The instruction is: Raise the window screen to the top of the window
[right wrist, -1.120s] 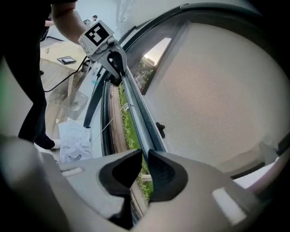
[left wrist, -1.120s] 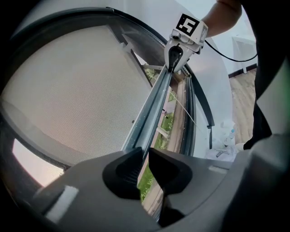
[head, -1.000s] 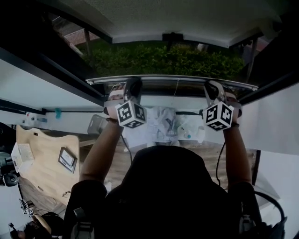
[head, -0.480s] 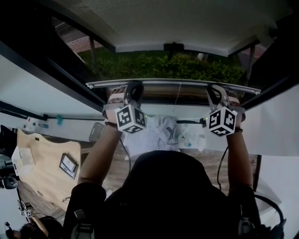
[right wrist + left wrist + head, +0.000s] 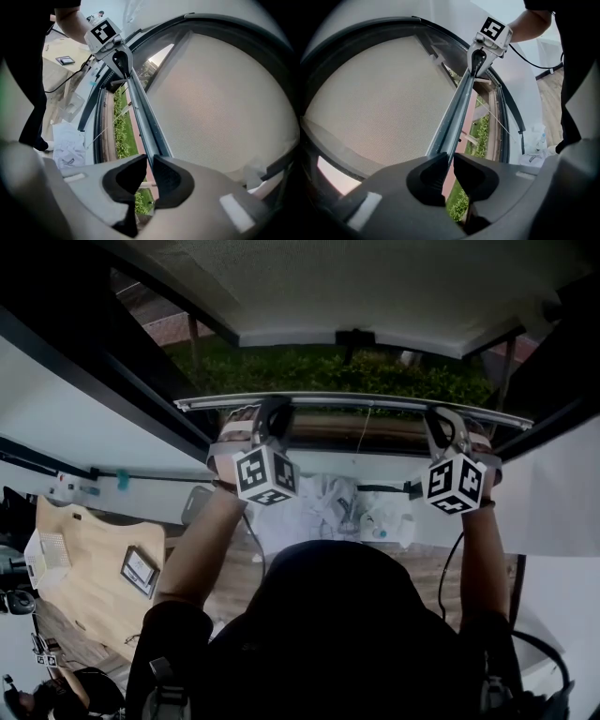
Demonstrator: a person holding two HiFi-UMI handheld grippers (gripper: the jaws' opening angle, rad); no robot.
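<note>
Pinching the window screen's bottom rail (image 5: 347, 401) near its left end, the left gripper (image 5: 449, 161) has both jaws pressed onto the thin metal bar. The right gripper (image 5: 150, 164) is nipped on the same rail toward the right end — both held overhead on raised arms. Beige mesh (image 5: 379, 93) spreads from one side of the rail, w/ green shrubs (image 5: 328, 367) outdoors on the other. Wooden desk (image 5: 84, 559) at lower left, well below.

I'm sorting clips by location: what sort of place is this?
Probably a room indoors, home or office: a window screen in front, a hedge outside, a wooden desk below.
</note>
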